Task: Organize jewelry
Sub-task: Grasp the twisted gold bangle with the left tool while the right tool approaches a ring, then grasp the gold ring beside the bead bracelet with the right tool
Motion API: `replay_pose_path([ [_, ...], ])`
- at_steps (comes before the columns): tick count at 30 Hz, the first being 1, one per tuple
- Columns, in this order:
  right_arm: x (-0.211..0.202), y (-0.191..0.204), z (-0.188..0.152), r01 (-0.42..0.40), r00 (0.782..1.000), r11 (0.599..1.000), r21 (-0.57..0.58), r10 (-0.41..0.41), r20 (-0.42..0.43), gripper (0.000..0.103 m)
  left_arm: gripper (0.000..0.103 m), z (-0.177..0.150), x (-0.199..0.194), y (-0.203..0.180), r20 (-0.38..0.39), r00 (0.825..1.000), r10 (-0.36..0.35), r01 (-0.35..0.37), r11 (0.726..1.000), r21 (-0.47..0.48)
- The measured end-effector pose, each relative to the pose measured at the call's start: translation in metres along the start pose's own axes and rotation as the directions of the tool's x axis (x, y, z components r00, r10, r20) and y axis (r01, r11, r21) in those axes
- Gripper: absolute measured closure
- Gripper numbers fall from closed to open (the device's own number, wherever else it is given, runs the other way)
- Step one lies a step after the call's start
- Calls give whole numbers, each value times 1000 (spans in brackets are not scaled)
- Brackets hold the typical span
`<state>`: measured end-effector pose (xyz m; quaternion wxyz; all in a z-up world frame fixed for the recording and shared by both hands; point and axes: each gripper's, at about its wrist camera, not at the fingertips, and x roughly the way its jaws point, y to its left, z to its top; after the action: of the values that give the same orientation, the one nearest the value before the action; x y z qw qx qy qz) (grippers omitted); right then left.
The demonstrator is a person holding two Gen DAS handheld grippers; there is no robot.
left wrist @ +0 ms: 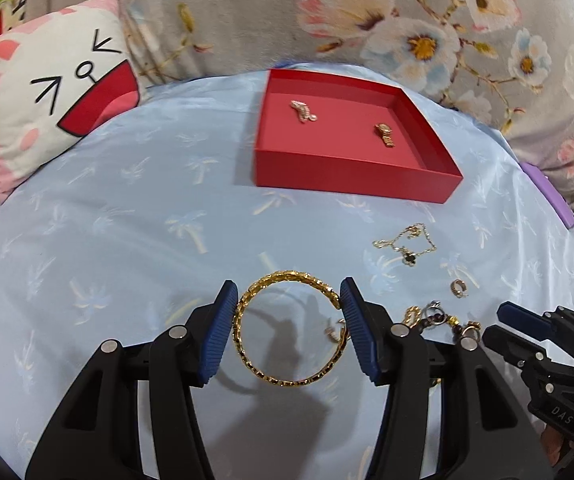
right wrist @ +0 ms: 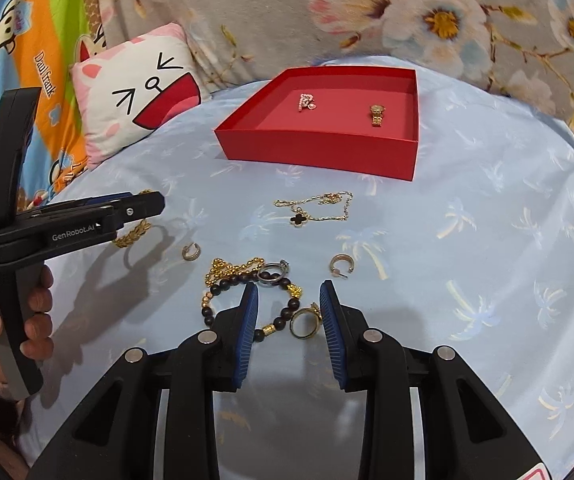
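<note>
A red box point(left wrist: 347, 168) point(right wrist: 319, 152) stands at the far side of the blue cloth and holds two small gold pieces point(left wrist: 303, 111) point(left wrist: 385, 135). My left gripper point(left wrist: 289, 298) is shut on a gold bangle point(left wrist: 283, 380), its pads on either side of the ring, just above the cloth. My right gripper point(right wrist: 289, 300) is open over a dark bead bracelet point(right wrist: 283, 322) and a gold ring point(right wrist: 305, 322). A gold chain with a black clover point(right wrist: 315, 208) point(left wrist: 407, 242), two hoop earrings point(right wrist: 191, 251) point(right wrist: 341, 265) and a silver ring point(right wrist: 273, 271) lie loose nearby.
A cartoon-face pillow point(left wrist: 55, 88) point(right wrist: 139, 96) leans at the back left. A floral quilt point(left wrist: 367, 12) rises behind the box. A purple item point(left wrist: 549, 192) lies at the right edge of the cloth.
</note>
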<state>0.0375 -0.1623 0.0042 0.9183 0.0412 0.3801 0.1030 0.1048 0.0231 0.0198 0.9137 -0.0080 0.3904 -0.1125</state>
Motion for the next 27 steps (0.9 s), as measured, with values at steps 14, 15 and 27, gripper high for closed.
replay_pose_path([
  [14, 14, -11, -14, 57, 997, 998, 42, -55, -52, 84, 51, -26, -3, 14, -4, 1000, -13, 13, 1000, -26],
  [15, 16, -11, -14, 55, 997, 998, 43, -53, -57, 87, 51, -26, -2, 14, -7, 1000, -14, 13, 1000, -26],
  [27, 22, -18, -15, 33, 996, 996, 86, -26, -83, 92, 51, -30, 5, 13, -28, 999, -16, 15, 1000, -22],
])
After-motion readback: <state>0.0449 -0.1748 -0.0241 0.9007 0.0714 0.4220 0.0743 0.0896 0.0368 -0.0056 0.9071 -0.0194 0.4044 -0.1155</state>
